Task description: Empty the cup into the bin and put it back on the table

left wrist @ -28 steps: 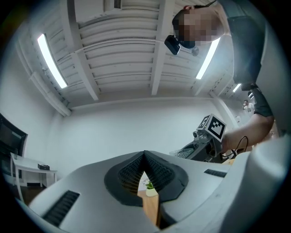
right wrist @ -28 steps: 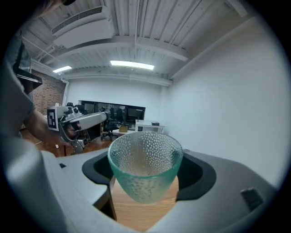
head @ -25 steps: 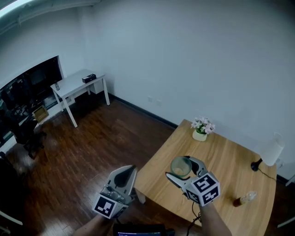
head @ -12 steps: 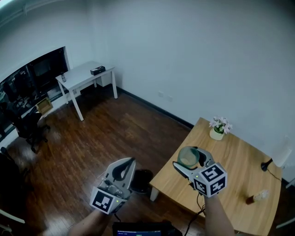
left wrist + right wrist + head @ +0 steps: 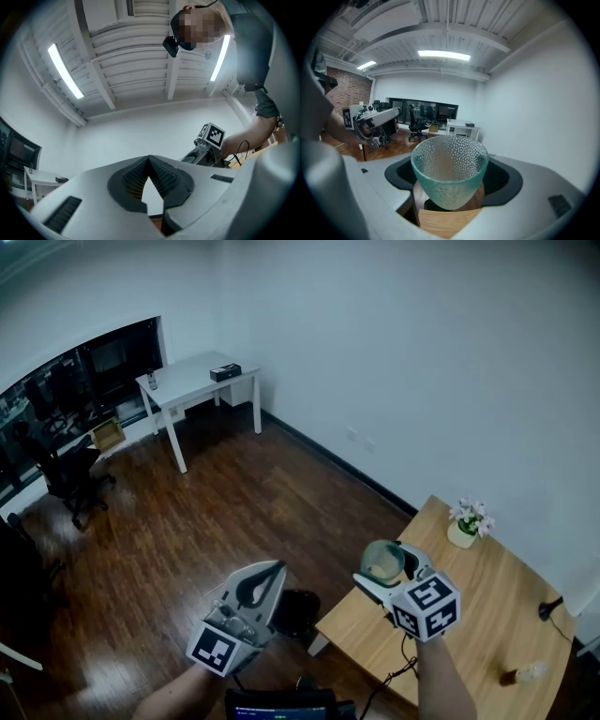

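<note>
A pale green dimpled glass cup [image 5: 379,562] [image 5: 449,168] stands upright in my right gripper [image 5: 384,567] [image 5: 452,177], which is shut on its lower body. It hangs over the left corner of the light wooden table [image 5: 469,610] [image 5: 443,224]. I cannot make out what is inside the cup. A dark round bin [image 5: 298,609] sits on the floor just beside that table corner. My left gripper [image 5: 277,568] [image 5: 149,158] is shut with nothing in it, held above the floor left of the bin. The left gripper view also catches the right gripper [image 5: 202,151].
On the table stand a small pot of flowers [image 5: 466,524], a little bottle [image 5: 521,674] and a lamp [image 5: 583,592]. A cable [image 5: 392,677] hangs off the table's near edge. A white desk [image 5: 192,382] and an office chair [image 5: 73,476] stand far left on dark wooden floor.
The right gripper and cup have gone from over the table's middle to its left corner. The bin has come into view below. The left gripper stays shut, low on the left.
</note>
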A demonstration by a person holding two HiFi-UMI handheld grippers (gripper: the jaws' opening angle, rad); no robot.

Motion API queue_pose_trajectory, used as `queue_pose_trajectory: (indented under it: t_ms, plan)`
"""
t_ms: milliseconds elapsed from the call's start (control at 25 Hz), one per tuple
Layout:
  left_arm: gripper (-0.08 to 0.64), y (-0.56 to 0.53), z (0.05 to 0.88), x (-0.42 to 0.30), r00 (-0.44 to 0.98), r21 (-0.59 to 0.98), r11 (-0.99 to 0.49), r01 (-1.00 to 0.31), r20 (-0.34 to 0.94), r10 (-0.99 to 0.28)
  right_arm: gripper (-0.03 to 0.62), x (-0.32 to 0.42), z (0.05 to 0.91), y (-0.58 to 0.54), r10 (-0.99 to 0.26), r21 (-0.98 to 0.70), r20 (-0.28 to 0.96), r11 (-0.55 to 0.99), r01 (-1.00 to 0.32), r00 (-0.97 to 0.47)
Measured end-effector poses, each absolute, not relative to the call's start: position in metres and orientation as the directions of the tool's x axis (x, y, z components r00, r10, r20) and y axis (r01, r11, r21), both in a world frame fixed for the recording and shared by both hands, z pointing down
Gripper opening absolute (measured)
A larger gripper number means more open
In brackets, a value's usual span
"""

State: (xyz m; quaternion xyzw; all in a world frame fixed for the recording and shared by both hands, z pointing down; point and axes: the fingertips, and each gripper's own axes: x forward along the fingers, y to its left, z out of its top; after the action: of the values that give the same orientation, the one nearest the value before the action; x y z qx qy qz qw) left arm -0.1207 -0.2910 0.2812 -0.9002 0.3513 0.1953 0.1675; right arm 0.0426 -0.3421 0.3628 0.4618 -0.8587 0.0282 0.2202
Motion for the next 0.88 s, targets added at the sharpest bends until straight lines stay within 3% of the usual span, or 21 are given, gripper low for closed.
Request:
queue_pose_trajectory:
  t_ms: [440,880]
  plan:
    - [-0.009,-0.340,0.284,-0.099,0.673,-0.215,-0.656,-0.723,-0.431,-0.600,0.394,0.046,0.385,-0.411,-0.735,0.238,0.476,0.637,-0.733,-0.484]
    - [-0.009,-0.377,0.287,-0.094,0.694,-0.209,-0.681,-0.702,-0.412,-0.590,0.394,0.056,0.395,-0.454,-0.766,0.446,0.548,0.607,-0.657,-0.335]
